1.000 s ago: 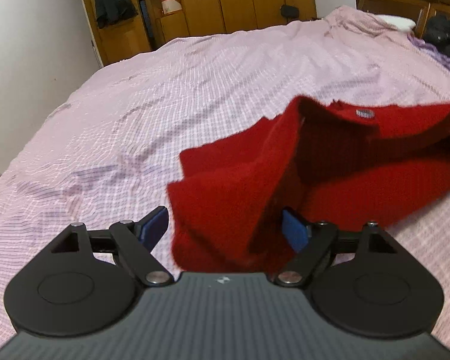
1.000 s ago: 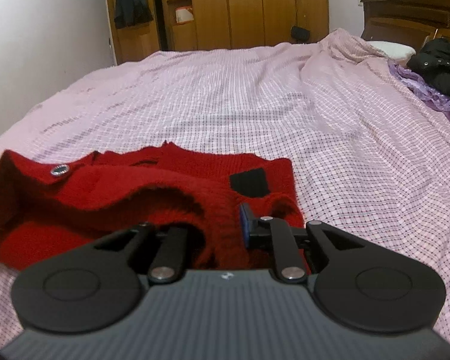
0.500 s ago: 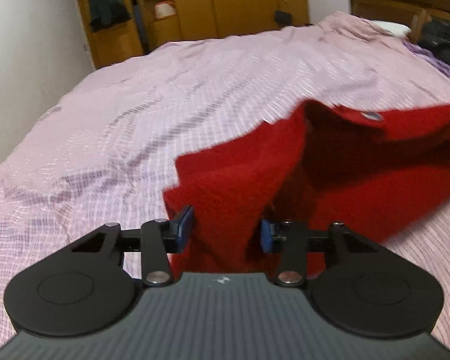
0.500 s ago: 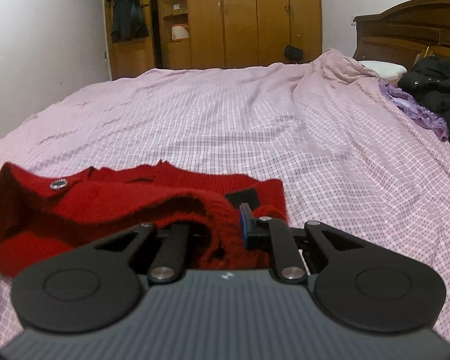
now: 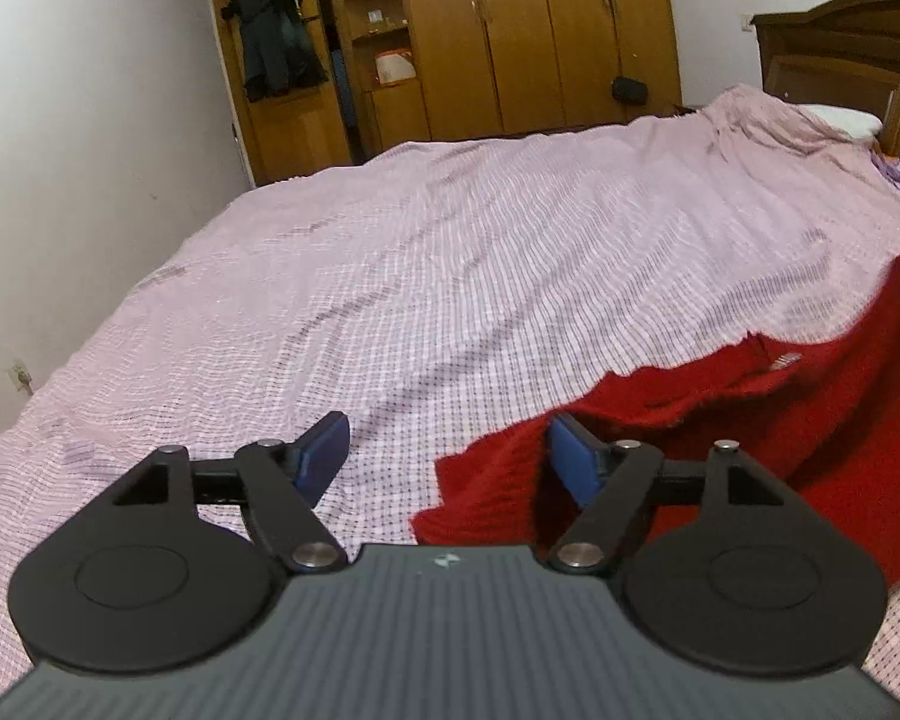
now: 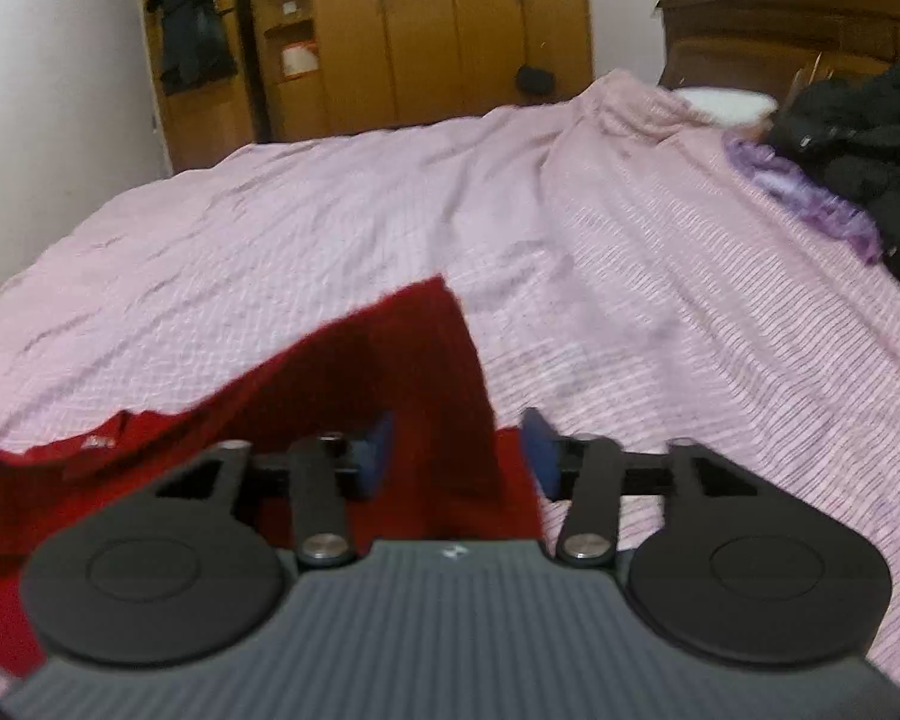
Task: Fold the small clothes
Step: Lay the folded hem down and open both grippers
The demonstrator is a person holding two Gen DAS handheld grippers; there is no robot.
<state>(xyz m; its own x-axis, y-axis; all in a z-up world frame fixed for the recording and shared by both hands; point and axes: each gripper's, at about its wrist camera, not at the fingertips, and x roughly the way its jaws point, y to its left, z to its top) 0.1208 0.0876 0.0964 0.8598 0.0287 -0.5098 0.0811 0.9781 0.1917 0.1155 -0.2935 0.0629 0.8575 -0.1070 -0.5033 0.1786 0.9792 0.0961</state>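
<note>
Left hand-held gripper (image 5: 447, 456): jaws spread wide, grasping nothing. Left blue pad (image 5: 325, 457) sits over bare bedsheet; right blue pad (image 5: 573, 461) is against the near edge of the red knit sweater (image 5: 810, 450), whether touching I cannot tell.

The sweater occupies the lower right of the left wrist frame, lying on the pink checked bedsheet (image 5: 450, 276). One corner reaches between the jaws at lower centre. A small label or snap shows at its upper edge, blurred.

Right hand-held gripper (image 6: 457, 459): jaws parted, released. A raised fold of the sweater (image 6: 402, 372) stands in the gap between the blue pads, peaking at frame centre; neither pad visibly presses it. The rest of the garment spreads to the lower left of that frame. View is motion-blurred.

Background, both views: wooden wardrobe (image 5: 510, 36) at top centre, a dark jacket (image 5: 273, 42) hanging at upper left, wooden headboard (image 6: 798, 18) at upper right. Black clothing (image 6: 870, 144) and a purple cloth (image 6: 804, 192) are heaped at the right edge of the bed, well apart from the sweater.
</note>
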